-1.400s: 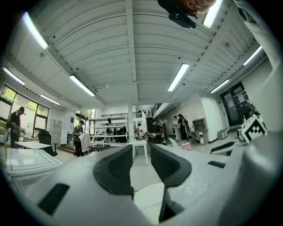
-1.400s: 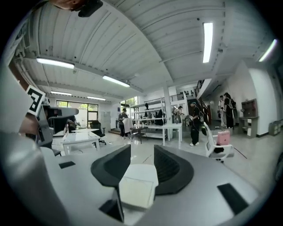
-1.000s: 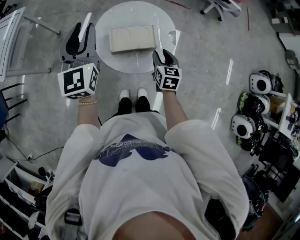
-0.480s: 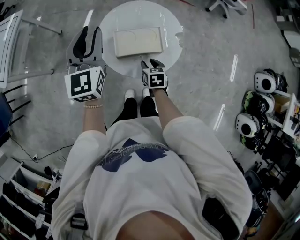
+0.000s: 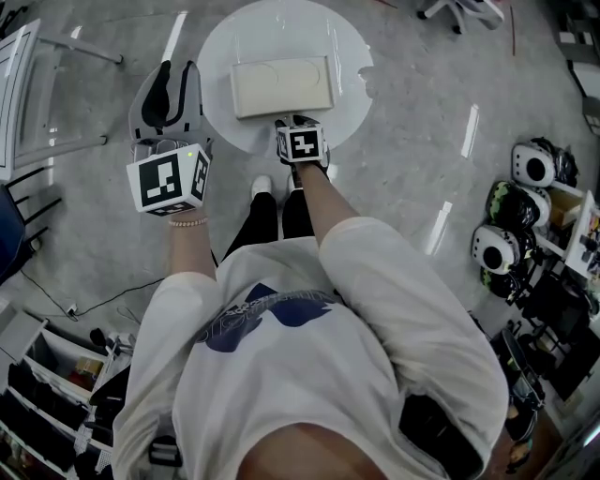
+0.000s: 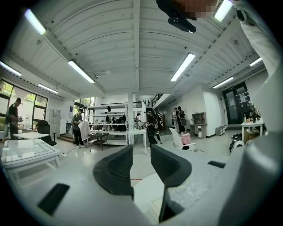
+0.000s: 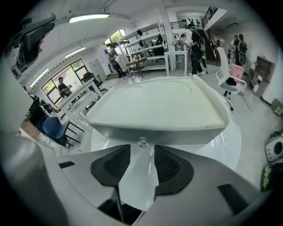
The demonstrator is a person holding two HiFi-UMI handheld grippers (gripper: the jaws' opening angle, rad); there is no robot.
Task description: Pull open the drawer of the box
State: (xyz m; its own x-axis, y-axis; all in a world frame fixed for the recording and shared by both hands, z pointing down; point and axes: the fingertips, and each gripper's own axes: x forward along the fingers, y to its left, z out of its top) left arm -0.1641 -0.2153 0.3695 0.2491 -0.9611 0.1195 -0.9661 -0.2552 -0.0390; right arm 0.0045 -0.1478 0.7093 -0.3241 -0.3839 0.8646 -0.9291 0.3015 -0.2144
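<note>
A cream box (image 5: pixel 281 86) lies on a round white table (image 5: pixel 220 47). In the right gripper view the box (image 7: pixel 159 103) fills the middle, its silver drawer front (image 7: pixel 185 136) facing me with a small clear knob (image 7: pixel 142 142). My right gripper (image 7: pixel 142 150) is open, its jaws just below and on either side of the knob, not closed on it. From above, the right gripper (image 5: pixel 287 122) sits at the box's near edge. My left gripper (image 5: pixel 178 73) hovers off the table's left rim, open and empty; the left gripper (image 6: pixel 141 152) points out into the room.
Helmets (image 5: pixel 492 248) and a dark rack stand at the right. A glass-topped table (image 5: pixel 28 84) is at the left and an office chair (image 5: pixel 450 11) at the top right. The person's shoes (image 5: pixel 277 187) are beside the table's base. Distant people (image 6: pixel 78 128) stand among desks.
My right gripper has moved left from the table's right side to the middle of the box's front, closer to the drawer. The left gripper has barely moved.
</note>
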